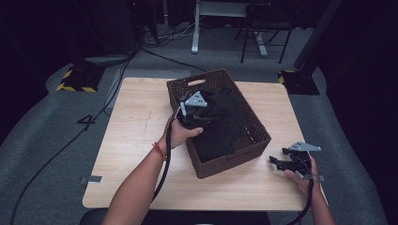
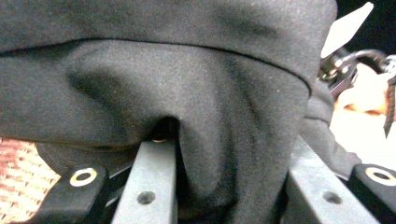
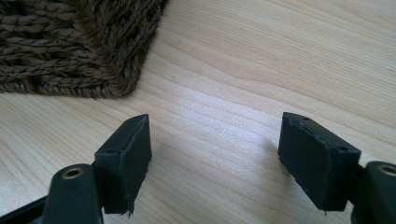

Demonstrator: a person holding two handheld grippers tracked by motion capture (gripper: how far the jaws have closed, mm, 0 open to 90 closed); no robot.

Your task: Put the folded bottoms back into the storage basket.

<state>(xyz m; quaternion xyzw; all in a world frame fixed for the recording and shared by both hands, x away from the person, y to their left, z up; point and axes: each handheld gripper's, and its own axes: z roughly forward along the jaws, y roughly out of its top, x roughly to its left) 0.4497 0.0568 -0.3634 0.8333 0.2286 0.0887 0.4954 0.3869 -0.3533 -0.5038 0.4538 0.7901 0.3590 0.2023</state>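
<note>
No writing is readable. In the frame's centre, the brown wicker basket [image 1: 253,129] holds a black cloth [image 1: 220,124]; the left gripper [image 1: 190,115] pinches it tightly. At lower right, the right gripper [image 1: 278,163] stands wide open, holding nothing.

I work in what looks like a lab or recording studio: my bare wooden desk [image 1: 136,126] stands alone on grey carpet [image 1: 42,140], cables [image 1: 56,154] trail across the floor, yellow-black hazard-taped stand bases [image 1: 75,82] flank it, and a white desk frame [image 1: 206,23] and chair [image 1: 265,28] sit far behind in darkness.
</note>
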